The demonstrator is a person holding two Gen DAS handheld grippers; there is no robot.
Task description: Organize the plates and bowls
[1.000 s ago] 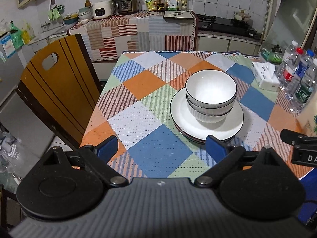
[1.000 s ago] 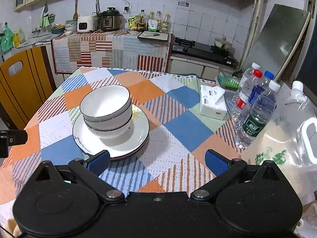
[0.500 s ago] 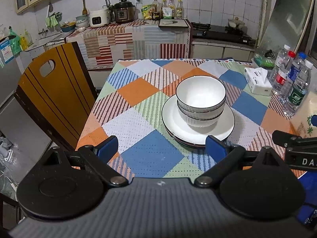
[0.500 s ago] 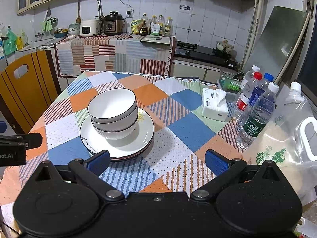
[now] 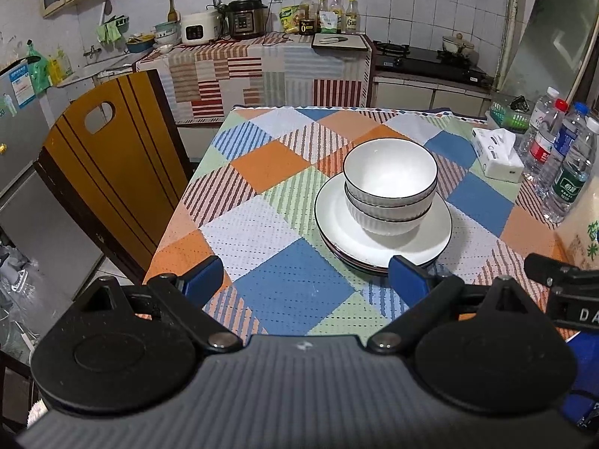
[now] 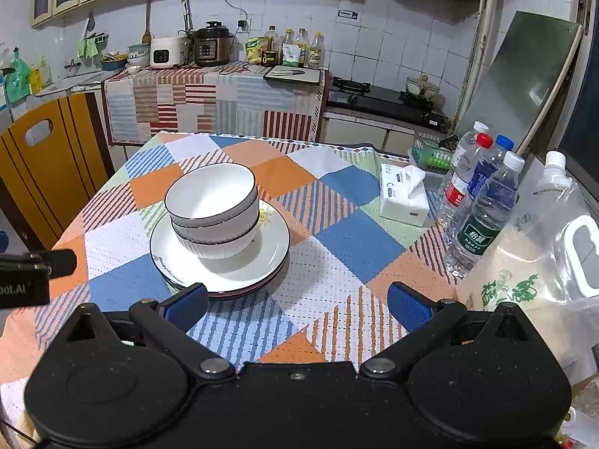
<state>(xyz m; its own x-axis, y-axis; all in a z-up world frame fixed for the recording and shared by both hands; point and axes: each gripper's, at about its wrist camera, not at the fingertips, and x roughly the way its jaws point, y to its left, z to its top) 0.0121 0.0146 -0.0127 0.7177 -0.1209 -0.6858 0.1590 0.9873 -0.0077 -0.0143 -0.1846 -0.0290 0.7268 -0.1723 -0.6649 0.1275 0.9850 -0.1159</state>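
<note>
Two bowls point(image 5: 390, 191), stacked plates point(image 5: 441, 230)

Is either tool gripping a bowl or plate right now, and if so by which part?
Nothing is held. The left tool and right tool are both open and empty, short of the stacked bowls on the plates.

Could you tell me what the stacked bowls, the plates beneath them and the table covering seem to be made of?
Bowls: probably glazed ceramic, glossy white with a thin dark rim line and ribbed outer walls.
Plates: likely the same glazed ceramic, smooth, shiny, dark-edged.
Table covering: looks like woven or embossed fabric, matte, with a dotted texture and printed patchwork; plastic-backed cloth cannot be ruled out.
</note>
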